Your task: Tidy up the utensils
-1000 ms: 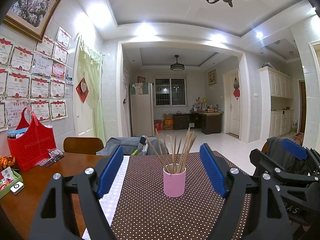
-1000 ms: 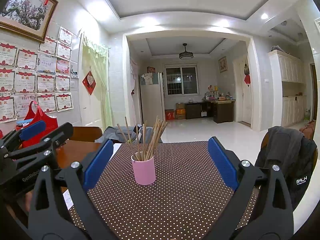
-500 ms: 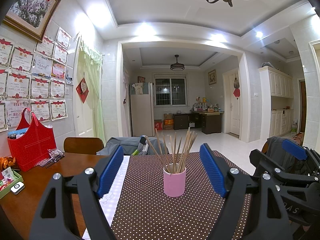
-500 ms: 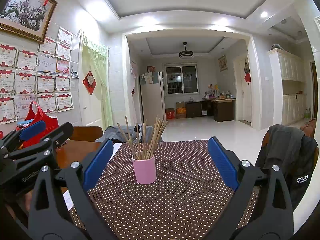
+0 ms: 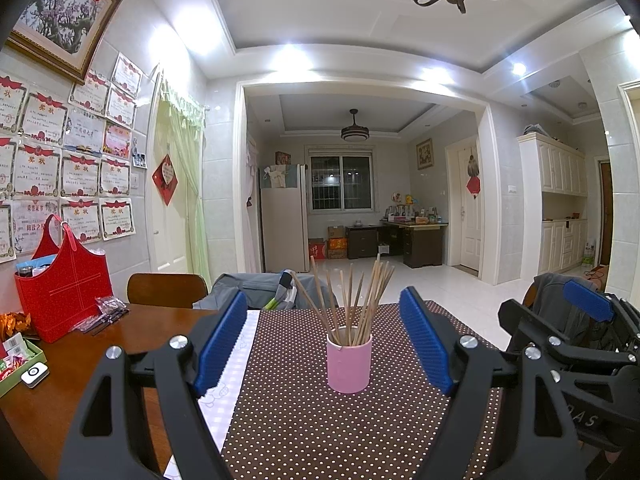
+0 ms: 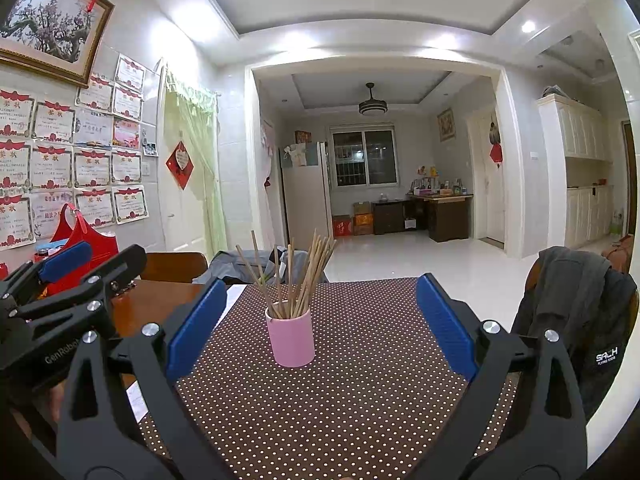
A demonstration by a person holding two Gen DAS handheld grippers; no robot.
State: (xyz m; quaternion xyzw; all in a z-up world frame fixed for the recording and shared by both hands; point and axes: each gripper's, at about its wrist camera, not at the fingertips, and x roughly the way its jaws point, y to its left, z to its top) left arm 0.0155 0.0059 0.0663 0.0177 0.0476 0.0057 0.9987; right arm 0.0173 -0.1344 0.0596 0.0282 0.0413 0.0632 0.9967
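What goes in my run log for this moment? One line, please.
left gripper open, empty | right gripper open, empty | chopsticks upright in pink cup on dotted cloth | untouched

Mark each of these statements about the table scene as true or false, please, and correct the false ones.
1. The wooden chopsticks stand in a pink cylindrical cup. True.
2. The cup lies tipped over. False: it stands upright on the brown dotted tablecloth.
3. The left tool is shut on the cup. False: it is open, holding nothing.
4. The right tool is open. True.
5. A red bag stands on the wooden table. True.
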